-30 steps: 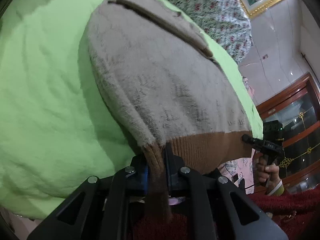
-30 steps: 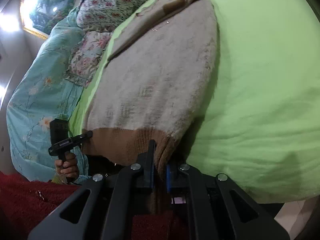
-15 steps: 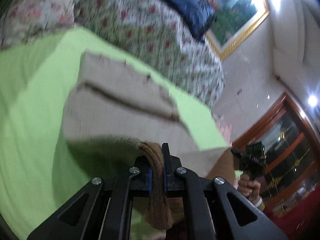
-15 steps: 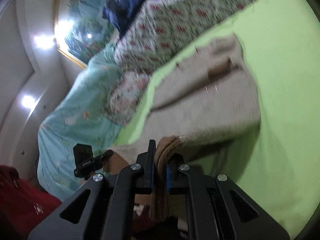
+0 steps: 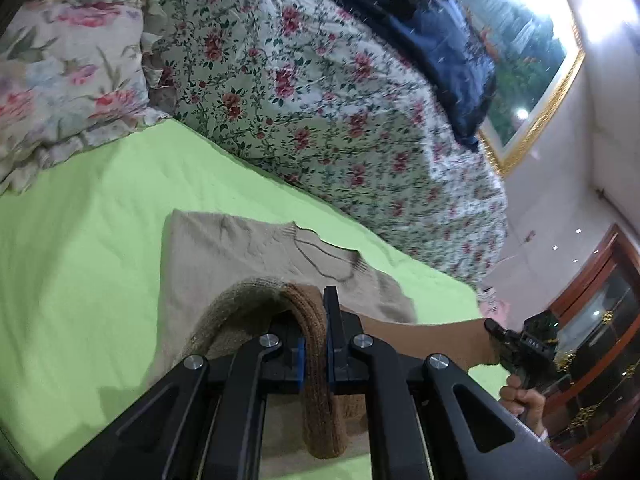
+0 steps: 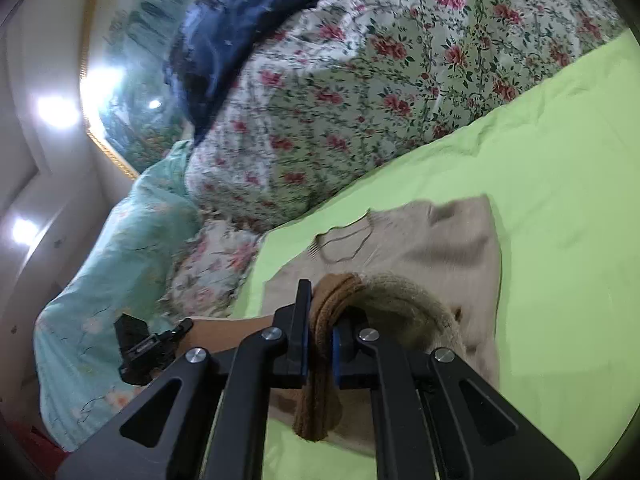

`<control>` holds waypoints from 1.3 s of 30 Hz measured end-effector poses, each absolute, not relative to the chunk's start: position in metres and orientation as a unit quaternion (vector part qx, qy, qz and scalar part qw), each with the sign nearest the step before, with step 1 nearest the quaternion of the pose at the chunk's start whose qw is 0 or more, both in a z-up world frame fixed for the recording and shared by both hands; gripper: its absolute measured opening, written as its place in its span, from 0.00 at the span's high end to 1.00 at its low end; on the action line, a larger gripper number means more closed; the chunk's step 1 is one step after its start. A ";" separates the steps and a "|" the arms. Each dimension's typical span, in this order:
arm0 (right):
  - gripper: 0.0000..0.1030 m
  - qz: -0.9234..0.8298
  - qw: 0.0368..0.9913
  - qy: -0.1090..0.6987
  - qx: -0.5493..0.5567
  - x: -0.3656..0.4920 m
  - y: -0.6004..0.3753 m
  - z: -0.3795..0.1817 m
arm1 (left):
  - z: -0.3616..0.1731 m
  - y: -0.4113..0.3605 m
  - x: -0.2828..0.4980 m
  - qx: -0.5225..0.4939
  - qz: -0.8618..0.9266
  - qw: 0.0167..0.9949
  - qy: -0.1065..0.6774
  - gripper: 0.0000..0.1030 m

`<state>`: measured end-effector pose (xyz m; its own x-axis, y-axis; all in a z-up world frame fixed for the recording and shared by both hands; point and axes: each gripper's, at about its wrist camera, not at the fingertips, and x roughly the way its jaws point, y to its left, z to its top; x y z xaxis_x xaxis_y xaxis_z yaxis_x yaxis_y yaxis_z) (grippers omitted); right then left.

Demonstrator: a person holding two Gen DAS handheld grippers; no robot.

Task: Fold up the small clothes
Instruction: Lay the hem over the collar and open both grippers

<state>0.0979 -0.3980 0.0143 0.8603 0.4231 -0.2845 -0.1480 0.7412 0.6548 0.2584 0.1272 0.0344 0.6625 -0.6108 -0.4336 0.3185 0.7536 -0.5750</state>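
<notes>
A beige knitted sweater (image 5: 224, 256) with a brown ribbed hem lies on a lime-green bed sheet (image 5: 80, 240); its neckline end rests flat on the sheet. My left gripper (image 5: 314, 320) is shut on one corner of the brown hem (image 5: 316, 400), lifted above the sweater's upper part. My right gripper (image 6: 320, 312) is shut on the other hem corner (image 6: 320, 400), raised the same way over the sweater (image 6: 440, 240). The hem stretches taut between the two grippers. Each view shows the other gripper: the right one (image 5: 528, 348) and the left one (image 6: 144, 344).
A floral quilt (image 5: 320, 100) and a dark blue blanket (image 5: 420, 32) are heaped beyond the sweater. A floral pillow (image 5: 60, 60) sits at the left, a teal quilt (image 6: 112, 260) at the bed's edge. A framed painting (image 5: 532, 60) hangs on the wall; a wooden cabinet (image 5: 600, 300) stands nearby.
Both grippers have lifted the hem off the sheet and carried it forward over the sweater towards the neckline. The body now folds over itself and the quilts fill the view.
</notes>
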 end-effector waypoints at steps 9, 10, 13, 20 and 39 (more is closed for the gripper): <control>0.91 0.105 0.897 0.268 0.335 0.183 -0.422 -0.027 | -0.017 0.110 0.350 -0.211 -0.231 0.875 0.369 0.94; 0.91 0.098 0.895 0.279 0.334 0.190 -0.422 -0.032 | -0.025 0.109 0.359 -0.212 -0.227 0.871 0.380 0.94; 0.89 0.064 0.883 0.329 0.329 0.211 -0.423 -0.051 | -0.059 0.107 0.381 -0.214 -0.205 0.853 0.430 0.90; 0.67 -0.002 0.908 0.283 0.307 0.154 -0.420 -0.034 | -0.052 0.092 0.323 -0.185 -0.243 0.852 0.424 0.63; 0.66 -0.009 0.914 0.299 0.273 0.217 -0.433 -0.022 | -0.028 0.081 0.398 -0.088 -0.071 0.900 0.422 0.52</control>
<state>0.2172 -0.4334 -0.0224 0.8208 0.1468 -0.5520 0.1794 0.8512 0.4932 0.3980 0.0812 -0.0275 0.6344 -0.2014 -0.7463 0.0528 0.9745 -0.2182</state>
